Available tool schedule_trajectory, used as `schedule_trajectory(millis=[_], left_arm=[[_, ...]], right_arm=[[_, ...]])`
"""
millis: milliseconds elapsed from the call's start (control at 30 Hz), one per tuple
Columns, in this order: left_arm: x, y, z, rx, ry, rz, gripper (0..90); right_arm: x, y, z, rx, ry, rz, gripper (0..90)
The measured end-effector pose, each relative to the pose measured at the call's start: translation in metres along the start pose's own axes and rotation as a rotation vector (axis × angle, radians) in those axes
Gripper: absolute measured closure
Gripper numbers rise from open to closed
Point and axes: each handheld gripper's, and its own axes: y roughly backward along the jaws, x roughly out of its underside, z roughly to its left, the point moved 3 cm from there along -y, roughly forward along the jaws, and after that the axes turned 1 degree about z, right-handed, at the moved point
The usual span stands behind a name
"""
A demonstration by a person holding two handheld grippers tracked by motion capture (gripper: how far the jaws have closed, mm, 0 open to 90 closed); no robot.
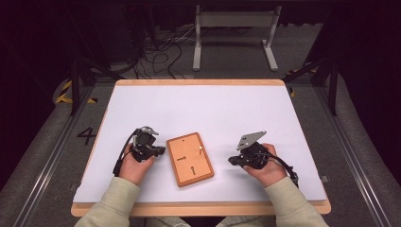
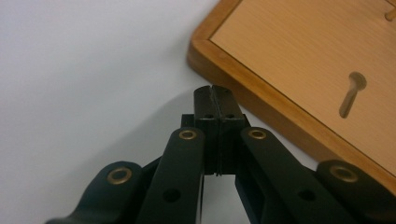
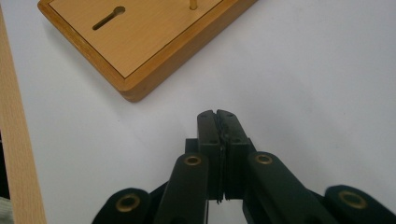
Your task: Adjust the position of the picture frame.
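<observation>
A wooden board with keyhole-shaped slots lies flat near the middle front of the white table top. My left gripper rests just left of the board, jaws pressed together with nothing between them. In the left gripper view the shut tips sit close to the board's rim. My right gripper lies to the board's right, a short gap away, also shut and empty. From the right gripper view the closed tips point over bare table toward the board's corner, and a small peg stands on the board.
The white table top has a wooden edge along its front. A white metal stand and loose cables lie on the floor beyond the table.
</observation>
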Motion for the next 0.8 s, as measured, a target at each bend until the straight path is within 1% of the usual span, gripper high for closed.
schedule_trajectory(millis=[67,233,300,467,533,600,700,767,800], left_arm=[[-0.002,-0.001,-0.001,-0.003,0.000,0.007,89.8],[-0.013,-0.010,-0.005,-0.009,-0.004,-0.012,89.8],[-0.019,-0.016,-0.008,0.001,0.000,-0.020,89.8],[-0.037,-0.031,-0.023,0.001,-0.027,-0.023,89.9],[-0.042,-0.037,-0.028,0.014,-0.029,-0.030,89.8],[-0.049,-0.042,-0.034,0.023,-0.037,-0.025,89.8],[-0.056,-0.049,-0.043,0.050,-0.056,-0.023,89.8],[-0.059,-0.053,-0.048,0.057,-0.061,-0.030,89.7],[-0.059,-0.053,-0.048,0.054,-0.064,-0.030,89.5]], right_arm=[[0.001,0.001,0.000,0.000,0.001,-0.002,89.9],[0.005,0.004,0.002,0.000,-0.004,0.000,89.8],[0.005,0.005,0.003,0.000,-0.006,-0.002,89.8],[0.006,0.007,0.007,-0.010,0.001,0.000,90.0],[0.006,0.007,0.010,-0.021,0.001,0.002,90.0],[0.006,0.007,0.012,-0.033,0.007,0.006,90.0],[0.006,0.004,0.017,-0.052,0.021,0.019,90.0],[0.006,0.003,0.019,-0.062,0.034,0.030,90.0],[0.006,0.002,0.021,-0.069,0.039,0.040,90.0]])
